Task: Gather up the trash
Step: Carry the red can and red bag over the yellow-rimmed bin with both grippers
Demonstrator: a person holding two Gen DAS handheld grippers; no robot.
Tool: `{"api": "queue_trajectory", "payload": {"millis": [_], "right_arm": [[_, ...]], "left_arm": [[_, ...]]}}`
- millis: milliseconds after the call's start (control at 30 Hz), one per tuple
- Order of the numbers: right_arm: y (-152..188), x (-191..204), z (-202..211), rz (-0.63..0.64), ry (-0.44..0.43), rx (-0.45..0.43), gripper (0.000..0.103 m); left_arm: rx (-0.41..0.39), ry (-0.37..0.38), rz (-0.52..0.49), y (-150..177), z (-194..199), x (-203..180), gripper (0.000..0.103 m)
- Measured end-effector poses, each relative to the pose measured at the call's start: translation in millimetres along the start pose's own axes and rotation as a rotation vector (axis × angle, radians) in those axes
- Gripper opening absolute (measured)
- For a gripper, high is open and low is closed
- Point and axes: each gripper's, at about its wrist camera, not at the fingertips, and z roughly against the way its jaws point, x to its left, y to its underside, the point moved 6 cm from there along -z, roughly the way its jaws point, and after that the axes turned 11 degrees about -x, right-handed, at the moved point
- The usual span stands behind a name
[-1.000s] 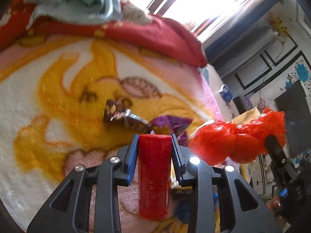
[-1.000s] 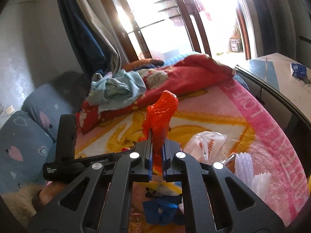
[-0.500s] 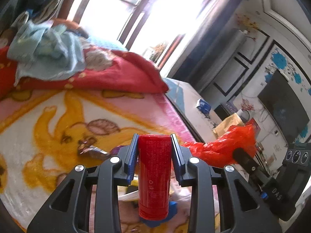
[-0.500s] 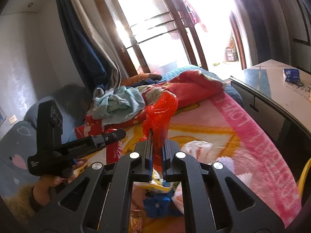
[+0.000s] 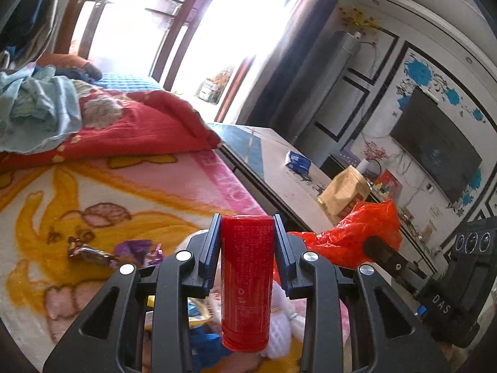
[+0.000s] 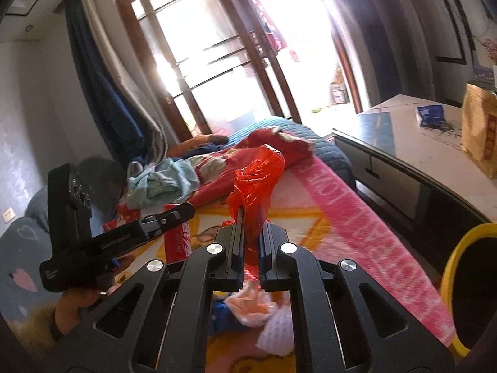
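My left gripper (image 5: 246, 233) is shut on a red can (image 5: 245, 279), held upright above the bed. From the right wrist view the same can (image 6: 176, 237) shows at the left, with the left gripper (image 6: 181, 214) clamped around it and a hand beneath. My right gripper (image 6: 251, 242) is shut on the rim of a red plastic bag (image 6: 257, 183), which billows up above the fingers. That bag (image 5: 351, 236) hangs just right of the can in the left wrist view. Wrappers (image 5: 93, 251) and white and blue scraps (image 6: 248, 307) lie on the blanket (image 5: 62, 192) below.
A red quilt (image 5: 124, 130) and a heap of pale blue clothes (image 5: 37, 105) lie at the bed's far end. To the right stands a low cabinet (image 6: 403, 146) with a brown paper bag (image 6: 478, 130) and a blue packet (image 6: 430, 115). A yellow rim (image 6: 456, 248) shows at far right.
Both grippers have risen and swung right, away from the blanket; the room's window, cabinet and wall now fill the left view. The can and the bag stay gripped.
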Motion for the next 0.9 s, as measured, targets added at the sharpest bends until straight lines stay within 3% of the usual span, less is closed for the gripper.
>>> {"api": "queue_trajectory", "payload": {"millis": [500, 900], "right_arm": [[-6.9, -47.7, 35.4, -0.028, 0.129, -0.048, 0.003], [-5.2, -106.5, 73.5, -0.079, 0.290, -0.076, 0.003]], "left_arm": [[0.027, 0.078, -0.071, 15.2, -20.3, -53.2, 0.030], [0.055, 0.160, -0.117, 33.7, -40.5, -104.3, 0.030]]}}
